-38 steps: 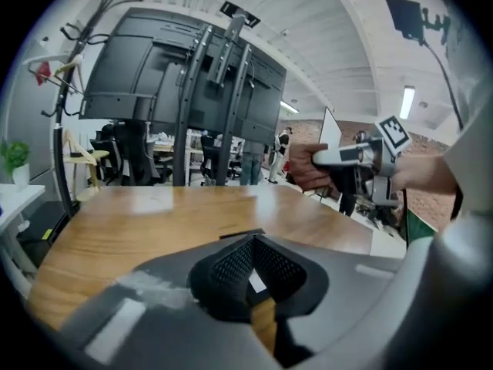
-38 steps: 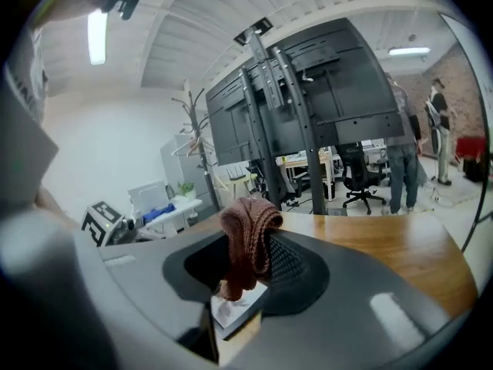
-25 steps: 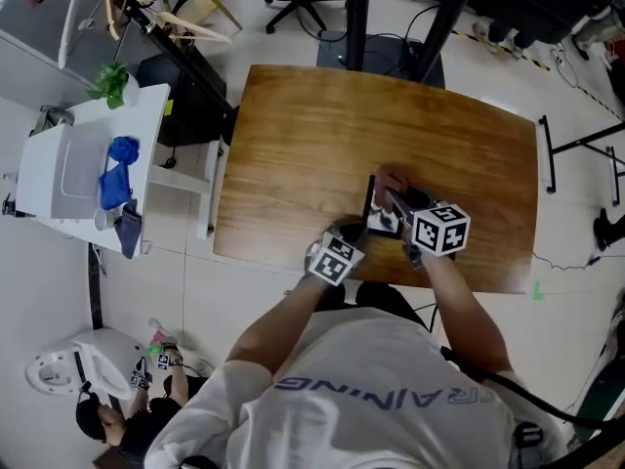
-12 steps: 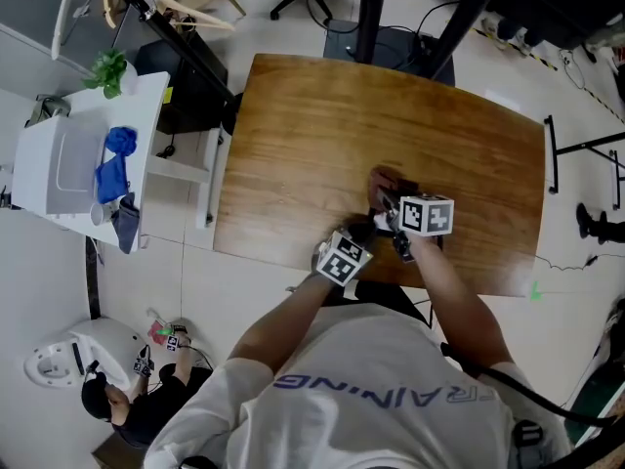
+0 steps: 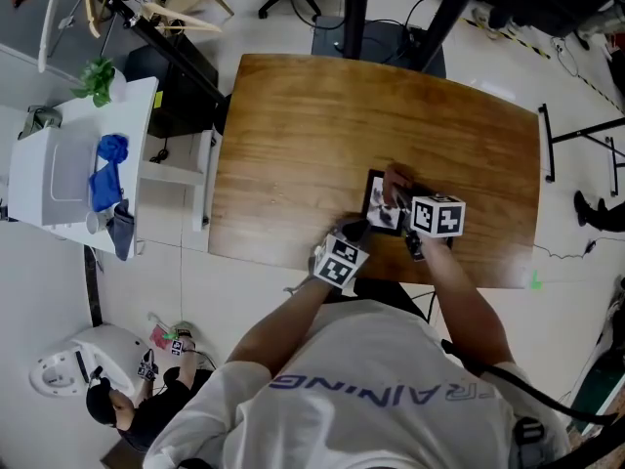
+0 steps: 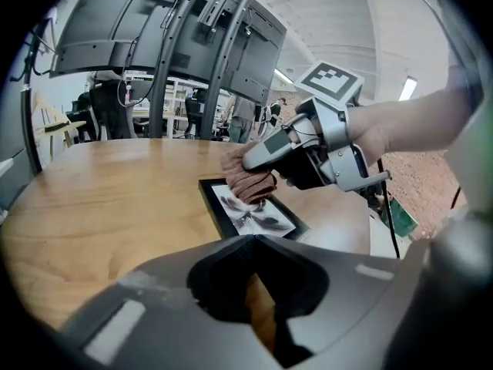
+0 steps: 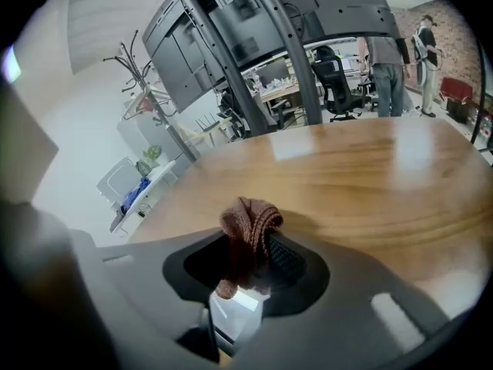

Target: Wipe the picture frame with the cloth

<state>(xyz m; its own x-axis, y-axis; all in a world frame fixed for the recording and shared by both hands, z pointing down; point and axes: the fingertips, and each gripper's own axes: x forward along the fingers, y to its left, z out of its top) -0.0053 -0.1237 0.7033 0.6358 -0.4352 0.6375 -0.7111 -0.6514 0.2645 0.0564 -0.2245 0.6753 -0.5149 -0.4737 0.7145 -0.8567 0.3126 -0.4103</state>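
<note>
A black picture frame [image 5: 379, 206] lies flat on the wooden table [image 5: 293, 135], near its front edge. A brown knitted cloth [image 5: 395, 178] rests on the frame's far part. My right gripper [image 5: 398, 197] is shut on the cloth and presses it onto the frame. In the left gripper view the cloth [image 6: 248, 180] hangs from the right gripper [image 6: 251, 160] over the frame [image 6: 254, 214]. In the right gripper view the cloth [image 7: 248, 230] bulges out of the right gripper [image 7: 246, 262]. My left gripper [image 5: 356, 232] sits by the frame's near left corner. Its jaws stand almost together with only table showing between them.
A white cart [image 5: 59, 174] with blue cloths [image 5: 105, 179] and a green plant [image 5: 98, 78] stands left of the table. Black stand legs [image 5: 356, 8] and a chair base rise beyond the far edge. A person [image 5: 127, 408] crouches on the floor at lower left.
The right gripper has slid the cloth a little across the frame's far part. The left gripper has stayed by the near left corner.
</note>
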